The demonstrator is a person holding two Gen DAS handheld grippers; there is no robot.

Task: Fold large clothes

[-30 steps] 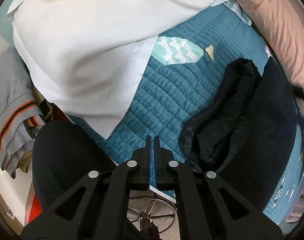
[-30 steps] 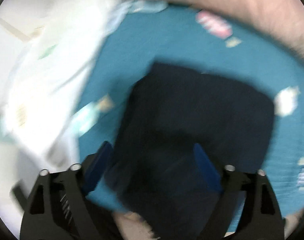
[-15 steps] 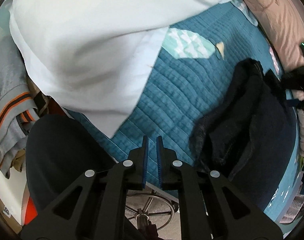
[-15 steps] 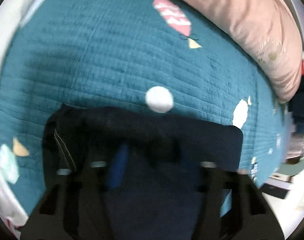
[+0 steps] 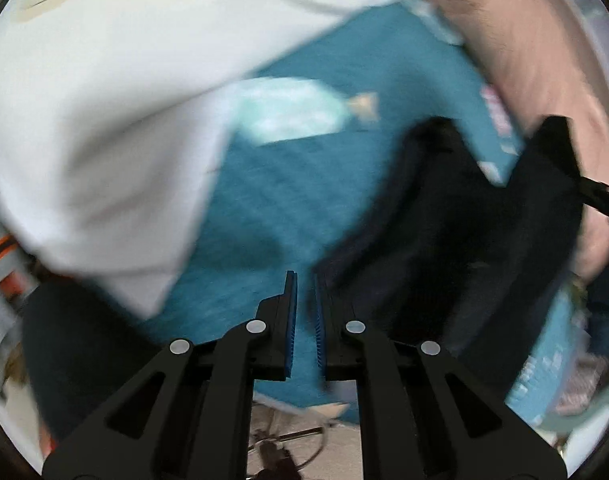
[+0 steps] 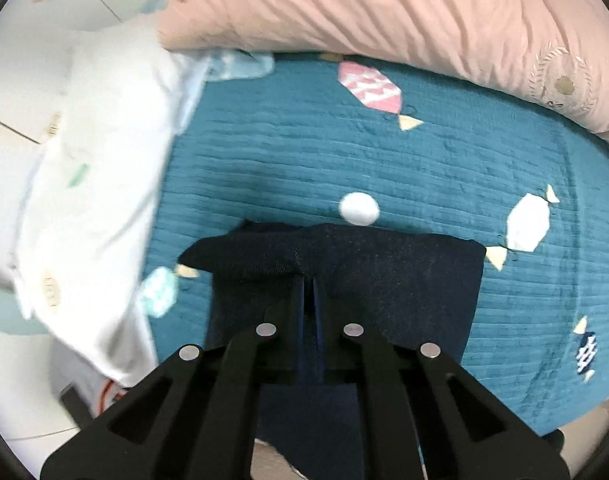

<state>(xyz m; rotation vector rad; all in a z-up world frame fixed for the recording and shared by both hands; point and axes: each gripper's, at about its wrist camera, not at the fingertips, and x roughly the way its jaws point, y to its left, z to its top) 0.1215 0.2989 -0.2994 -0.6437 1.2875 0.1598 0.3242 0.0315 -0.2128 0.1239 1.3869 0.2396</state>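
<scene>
Since half a second ago, my right claw (image 6: 309,280) is sitting clamped on the near fold of the dark denim garment (image 6: 384,272), where before its fingers were spread wide over the cloth. My left claw (image 5: 304,280) is hovering over the teal quilt (image 5: 256,208) near its front edge, fingers parted by a slightly wider slit than before and gripping nothing. The garment is lying folded toward the front edge of the quilt, its far edge reaching the white dot patch, with a loose corner sticking out to the left. In the blurred left view, the garment (image 5: 464,232) is bunching up to the right of my left claw. White bedding (image 6: 96,168) is piling along the quilt's left edge, and a pink pillow (image 6: 384,12) is lying along its far edge.
</scene>
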